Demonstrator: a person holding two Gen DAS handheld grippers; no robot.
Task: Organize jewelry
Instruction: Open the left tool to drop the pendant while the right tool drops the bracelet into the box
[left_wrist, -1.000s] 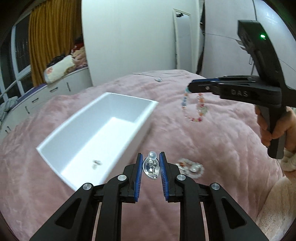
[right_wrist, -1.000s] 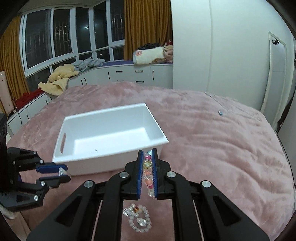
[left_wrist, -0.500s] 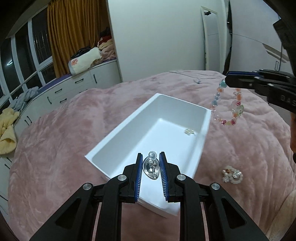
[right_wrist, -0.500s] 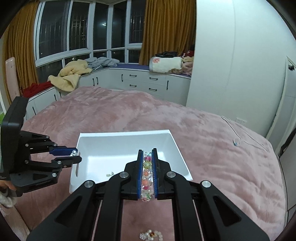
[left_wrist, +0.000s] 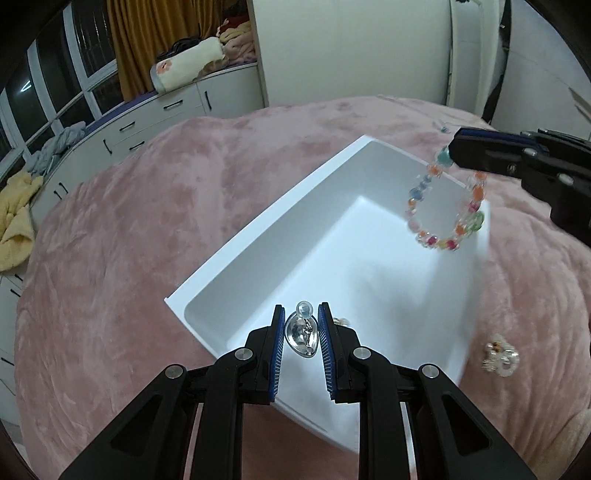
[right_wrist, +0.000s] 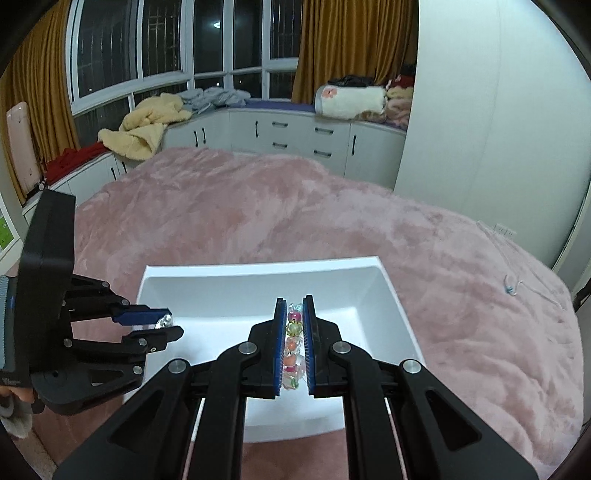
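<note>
pink plush blanket (left_wrist: 129, 229) covers bed, white rectangular plastic bin (left_wrist: 280, 236) on it. left gripper (left_wrist: 301, 334) pinches shiny silver teardrop pendant (left_wrist: 302, 332) over bin's near end. right gripper (right_wrist: 294, 341) clamps multicolour bead bracelet (left_wrist: 445, 210), loop dangling over bin's far corner. pearl cluster piece (left_wrist: 500, 355) lies on blanket beside bin.
</note>
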